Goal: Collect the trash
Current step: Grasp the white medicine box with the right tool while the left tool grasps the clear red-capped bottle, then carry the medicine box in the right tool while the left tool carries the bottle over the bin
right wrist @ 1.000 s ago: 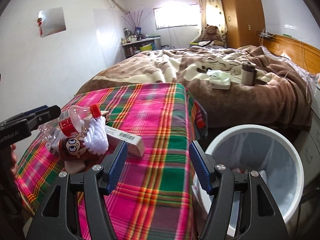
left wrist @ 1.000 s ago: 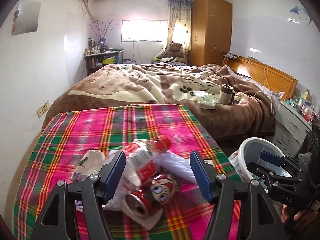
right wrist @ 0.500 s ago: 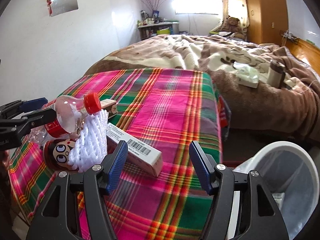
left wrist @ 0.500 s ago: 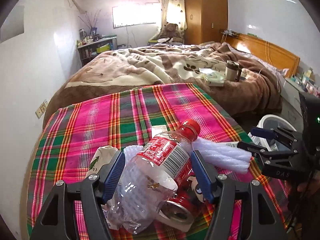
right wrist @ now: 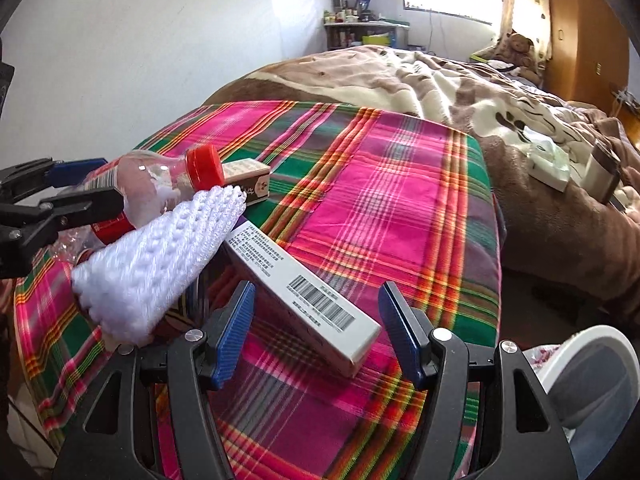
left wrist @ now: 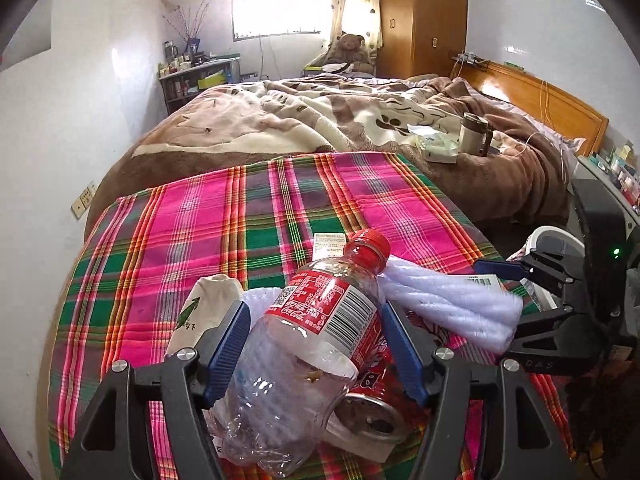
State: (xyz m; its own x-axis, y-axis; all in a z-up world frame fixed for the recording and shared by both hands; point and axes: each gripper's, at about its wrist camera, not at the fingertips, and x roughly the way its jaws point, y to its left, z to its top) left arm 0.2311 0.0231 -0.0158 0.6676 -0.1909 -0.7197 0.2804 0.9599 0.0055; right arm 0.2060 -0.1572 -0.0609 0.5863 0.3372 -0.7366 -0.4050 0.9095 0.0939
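A trash pile lies on the plaid cloth point(left wrist: 200, 240). On top is a clear plastic bottle point(left wrist: 320, 320) with a red cap and red label. Under it are a red cartoon can point(left wrist: 372, 408), a white foam net point(left wrist: 448, 304) and a white leaf-print packet point(left wrist: 204, 312). My left gripper point(left wrist: 315, 308) is open and straddles the bottle, pads close beside its sides. My right gripper point(right wrist: 317, 286) is open with the end of a long white barcode box point(right wrist: 280, 268) between its fingers. A small brown box point(right wrist: 248, 180) lies behind the bottle point(right wrist: 160, 184).
A white trash bin point(right wrist: 592, 380) stands on the floor right of the table. Beyond the cloth's far edge is a bed with a brown blanket point(left wrist: 320, 128); a tumbler point(left wrist: 474, 134) and a tissue box point(left wrist: 436, 148) rest on it. A white wall runs along the left.
My left gripper moved forward and down, so the bottle now sits between its fingers. My right gripper swung left from over the bin to the white box.
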